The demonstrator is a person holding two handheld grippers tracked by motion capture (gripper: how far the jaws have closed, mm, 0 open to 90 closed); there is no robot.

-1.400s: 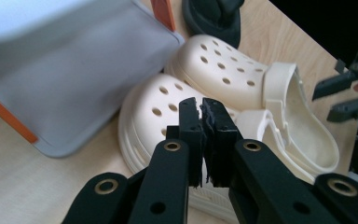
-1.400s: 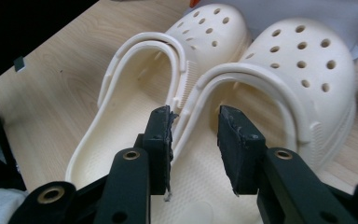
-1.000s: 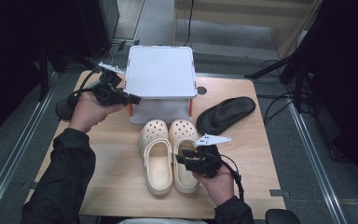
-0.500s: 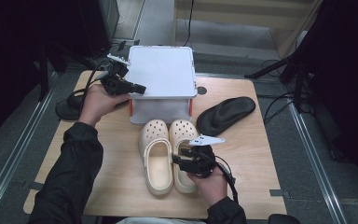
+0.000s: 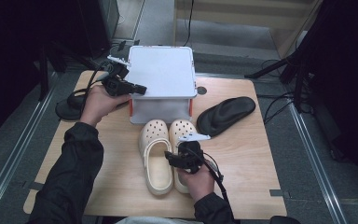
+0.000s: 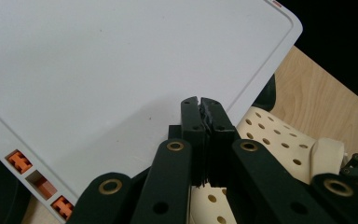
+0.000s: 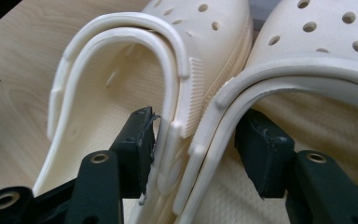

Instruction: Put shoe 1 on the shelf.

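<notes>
- The pair of cream clogs [image 5: 168,151] lies side by side on the counter [image 5: 242,168], toes pointing away from the person toward the white box [image 5: 162,84], heels toward the person
- The right gripper [image 5: 182,157] sits at the heel end, jaws parted: in the right gripper view one jaw is inside the left clog [image 7: 121,93], the other inside the right clog [image 7: 317,70], so the two touching inner walls stand between them
- Judged from that, closing should pinch both clogs together, and their long axis runs straight ahead of this gripper
- The left gripper [image 5: 131,87] rests at the box's left edge over its lid [image 6: 121,70], jaws pressed together on nothing
- The right hand [image 5: 198,177] is nearer the clogs
</notes>
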